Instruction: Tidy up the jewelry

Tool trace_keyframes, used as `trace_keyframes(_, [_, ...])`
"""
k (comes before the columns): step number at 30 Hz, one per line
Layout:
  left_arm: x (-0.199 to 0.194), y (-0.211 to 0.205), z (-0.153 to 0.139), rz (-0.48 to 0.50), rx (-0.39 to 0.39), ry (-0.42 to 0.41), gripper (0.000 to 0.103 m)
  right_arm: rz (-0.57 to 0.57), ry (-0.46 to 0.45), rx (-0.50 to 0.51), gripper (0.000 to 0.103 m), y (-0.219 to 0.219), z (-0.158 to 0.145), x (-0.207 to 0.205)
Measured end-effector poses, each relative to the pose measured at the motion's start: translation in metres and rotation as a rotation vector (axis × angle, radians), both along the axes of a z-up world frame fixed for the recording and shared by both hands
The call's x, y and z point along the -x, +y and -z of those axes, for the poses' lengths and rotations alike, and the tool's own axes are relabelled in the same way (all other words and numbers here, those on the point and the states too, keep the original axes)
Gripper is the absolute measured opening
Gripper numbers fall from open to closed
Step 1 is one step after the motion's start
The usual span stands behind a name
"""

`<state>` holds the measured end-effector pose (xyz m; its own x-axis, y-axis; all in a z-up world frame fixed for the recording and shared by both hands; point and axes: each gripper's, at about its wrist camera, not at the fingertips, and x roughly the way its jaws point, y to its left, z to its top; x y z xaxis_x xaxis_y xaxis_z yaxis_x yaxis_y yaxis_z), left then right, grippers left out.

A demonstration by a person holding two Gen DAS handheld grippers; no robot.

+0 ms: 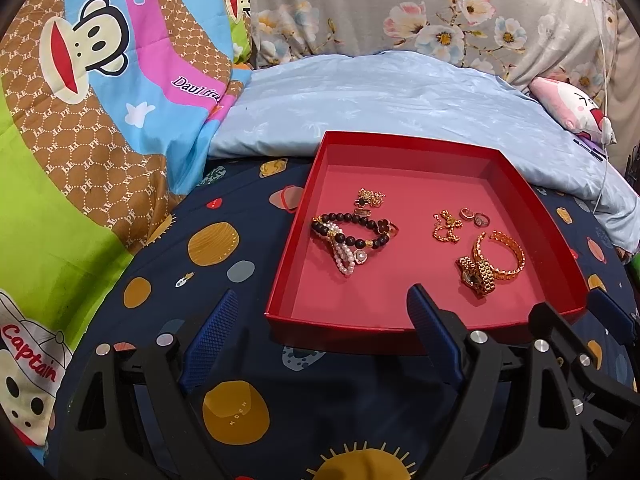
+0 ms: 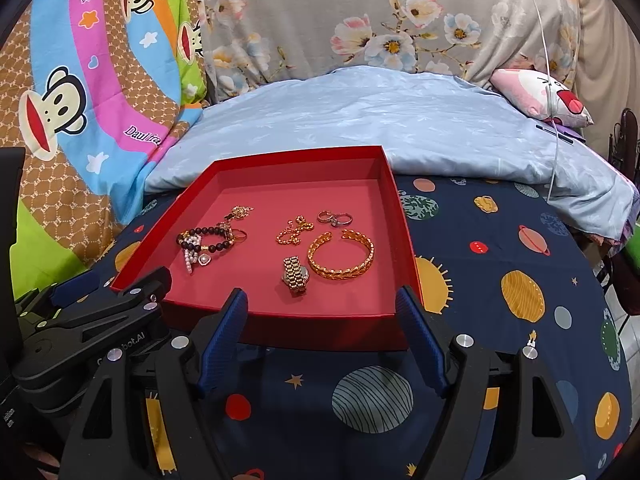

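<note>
A red tray [image 1: 344,332] lies on the navy planet-print sheet. It holds a dark bead and pearl bracelet [image 1: 348,236], a gold necklace [image 1: 370,198], a gold chain [image 1: 446,228], rings [image 1: 474,216], a gold bangle [image 1: 504,256] and a gold watch [image 1: 478,274]. My left gripper [image 1: 320,320] stands open at the tray's near left corner, with nothing held. My right gripper [image 2: 320,320] is open in front of the tray's near wall [image 2: 304,332], below the watch [image 2: 295,276] and bangle [image 2: 342,258]. The two grippers sit side by side: the right gripper [image 1: 576,312] and the left gripper [image 2: 112,286] show in each other's views.
A pale blue duvet [image 1: 400,96] is bunched right behind the tray. A cartoon monkey blanket [image 1: 100,120] lies to the left. Floral pillows [image 2: 380,20] stand at the back. A pink plush cushion [image 2: 536,92] and a white cable [image 2: 554,128] are at the right.
</note>
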<state>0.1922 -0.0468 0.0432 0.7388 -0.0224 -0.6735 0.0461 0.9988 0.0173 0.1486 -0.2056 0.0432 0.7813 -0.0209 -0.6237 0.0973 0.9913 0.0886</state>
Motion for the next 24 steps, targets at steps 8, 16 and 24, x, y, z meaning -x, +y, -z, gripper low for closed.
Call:
trace_keyframes(8, [0.0000,-0.0003,-0.0005,-0.001,0.000,0.000,0.084,0.000,0.001,0.000,0.075,-0.0002,0.0001,0.0000])
trace_keyframes(16, [-0.0005,0.0001,-0.0007,0.000,-0.001,-0.002,0.084,0.002,0.002,-0.009,0.075,-0.0024,-0.0003,-0.0003])
trace_keyframes(24, [-0.0007,-0.0001,-0.0023,-0.001,-0.003,-0.004,0.084,0.005,0.004,-0.019,0.075,-0.0027,-0.0003,0.0002])
